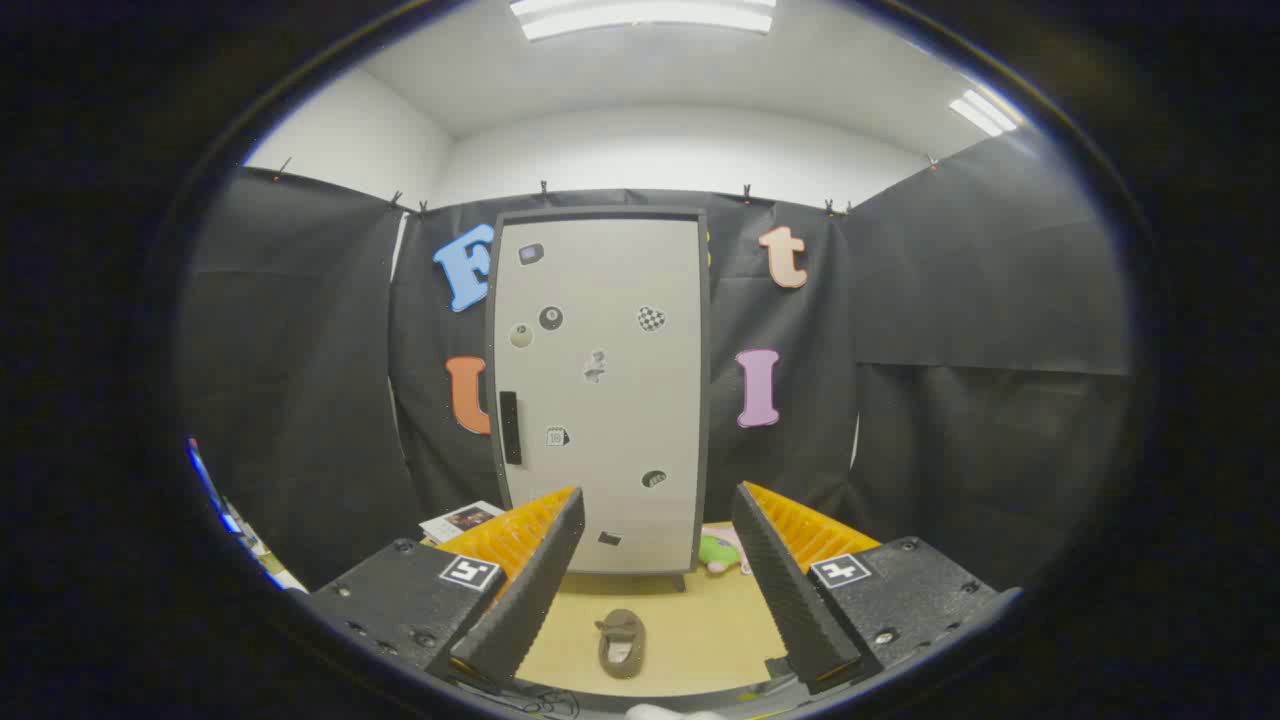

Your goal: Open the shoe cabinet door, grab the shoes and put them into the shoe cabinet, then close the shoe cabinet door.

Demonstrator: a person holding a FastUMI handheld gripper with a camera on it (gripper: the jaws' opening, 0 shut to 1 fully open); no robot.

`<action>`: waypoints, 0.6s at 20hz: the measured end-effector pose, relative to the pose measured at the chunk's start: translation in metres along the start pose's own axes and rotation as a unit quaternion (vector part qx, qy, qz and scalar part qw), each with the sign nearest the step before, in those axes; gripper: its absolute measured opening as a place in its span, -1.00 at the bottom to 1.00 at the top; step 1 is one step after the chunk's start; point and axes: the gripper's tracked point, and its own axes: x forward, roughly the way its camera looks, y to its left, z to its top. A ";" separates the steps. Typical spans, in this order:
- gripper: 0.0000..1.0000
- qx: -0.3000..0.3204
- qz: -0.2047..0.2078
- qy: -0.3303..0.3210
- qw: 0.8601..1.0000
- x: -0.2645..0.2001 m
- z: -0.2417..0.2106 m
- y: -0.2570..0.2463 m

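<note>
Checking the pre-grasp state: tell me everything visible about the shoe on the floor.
The shoe is a single small brown slipper-like shoe, soft-looking, with a lighter insole showing through its open top. It lies flat on the tan floor, sole down, pointing roughly toward the shoe cabinet, whose door is closed. It sits between the fingers of the gripper in this view, in front of the cabinet. The jaws stand open and nothing touches the shoe but the floor.

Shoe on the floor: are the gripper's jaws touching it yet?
Apart. The gripper view shows the gripper open, bare floor between its fingers and the shoe on both sides.
</note>
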 end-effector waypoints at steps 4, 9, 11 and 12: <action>0.96 -0.003 0.002 0.005 1.000 -0.002 -0.003 -0.001; 0.96 -0.017 0.016 0.008 1.000 -0.004 -0.008 0.007; 0.96 -0.017 0.022 0.009 1.000 -0.003 -0.010 0.011; 0.96 -0.015 0.024 0.007 1.000 -0.004 -0.009 0.012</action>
